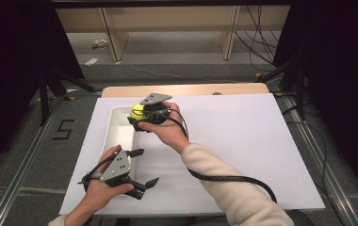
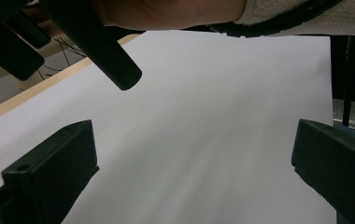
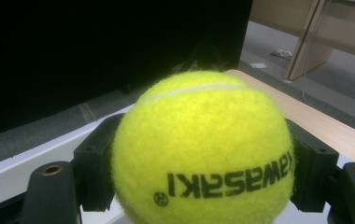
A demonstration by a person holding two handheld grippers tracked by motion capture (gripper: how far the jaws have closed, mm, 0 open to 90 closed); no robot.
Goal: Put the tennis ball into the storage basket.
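Observation:
A yellow tennis ball (image 3: 203, 149) with black lettering sits clamped between the two black jaws of my right gripper (image 3: 203, 163). In the high view that right gripper (image 1: 139, 116) holds the ball (image 1: 137, 112) above the far end of a white tray (image 1: 116, 134) on the left part of the white board. My left gripper (image 1: 145, 167) stands open near the board's front edge, just in front of the tray, nothing between its jaws. In the left gripper view the left gripper (image 2: 194, 158) has its jaws wide apart over bare white board.
The white board (image 1: 243, 141) covers a wooden table whose far edge (image 1: 191, 89) shows. The right gripper's black cable (image 1: 233, 179) loops over the board. Wooden shelf legs and floor cables lie beyond the table. Dark stands flank both sides.

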